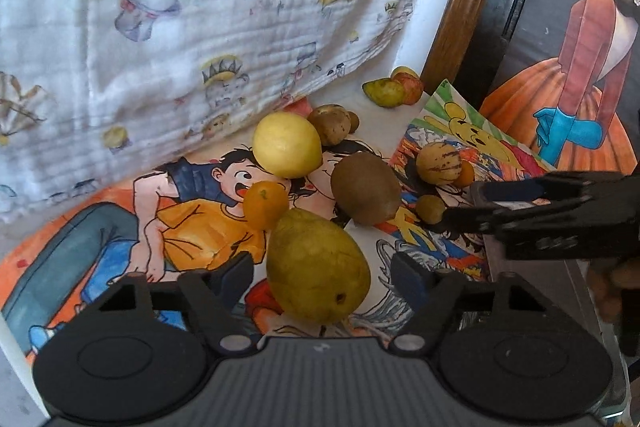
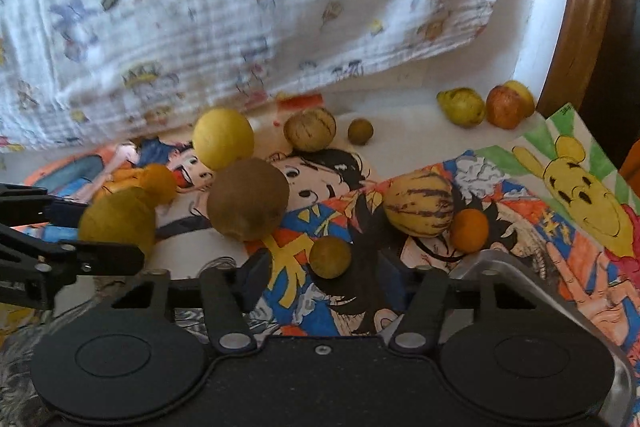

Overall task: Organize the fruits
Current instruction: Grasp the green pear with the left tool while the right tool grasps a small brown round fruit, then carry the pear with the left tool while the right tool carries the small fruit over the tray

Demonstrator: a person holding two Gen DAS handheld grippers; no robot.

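Note:
A big green-yellow pear [image 1: 316, 267] lies on the cartoon drawings, between the fingers of my left gripper [image 1: 322, 269]. A small gap shows on each side of it, so the jaws are open. In the right wrist view the same pear [image 2: 116, 219] sits inside the left gripper [image 2: 100, 231]. A small round yellow-brown fruit [image 2: 330, 257] lies between the pads of my right gripper [image 2: 324, 269], with neither pad touching it. The left wrist view shows the right gripper [image 1: 460, 205] coming in from the right, its tips at that small fruit [image 1: 430, 209].
Nearby lie a yellow lemon [image 1: 286, 145], a small orange [image 1: 265, 205], a brown oval fruit [image 1: 366, 193], a striped melon [image 1: 438, 163] and another small orange [image 2: 470, 231]. A pear [image 2: 460, 107] and an apple [image 2: 504, 107] sit at the back. A printed cloth [image 1: 200, 7] hangs behind. A metal rim [image 2: 500, 267] lies at the right.

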